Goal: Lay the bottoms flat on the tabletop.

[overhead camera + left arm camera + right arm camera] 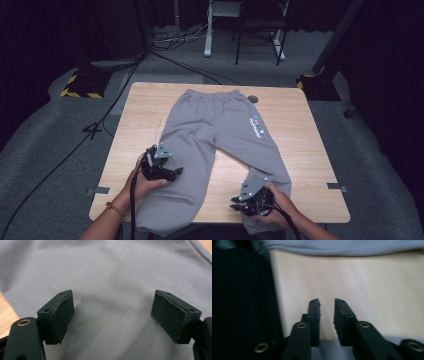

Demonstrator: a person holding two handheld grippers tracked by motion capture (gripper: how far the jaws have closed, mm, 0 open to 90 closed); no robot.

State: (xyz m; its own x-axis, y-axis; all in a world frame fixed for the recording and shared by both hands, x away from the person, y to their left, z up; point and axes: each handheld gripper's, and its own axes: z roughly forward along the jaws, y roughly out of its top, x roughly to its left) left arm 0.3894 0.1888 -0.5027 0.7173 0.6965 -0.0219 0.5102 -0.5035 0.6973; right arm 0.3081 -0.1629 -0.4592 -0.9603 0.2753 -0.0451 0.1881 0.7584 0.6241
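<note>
- The grey sweatpants (220,135) are laid flat on the wooden worktop (300,120), with the waistband at the far side and both leg ends hanging over the near edge.
- A risk is judged for the leg ends: if only the top layer of cloth is pinched, the leg can be lifted unevenly and a crooked fold can be made.
- Because the cuffs hang over the edge, the trousers can also be dragged toward the person when one leg is pulled harder than the other.
- The left claw (112,315) is held wide open above the fabric of the left leg; nothing is gripped, and contact of the pads (60,315) with the cloth cannot be told for sure.
- The right claw (327,315) is seen near the end of the right leg, over bare wood. A narrow gap is left between its jaws, and nothing is held between them.
- With so narrow a gap, the thick hem can be missed or pushed away instead of caught.
</note>
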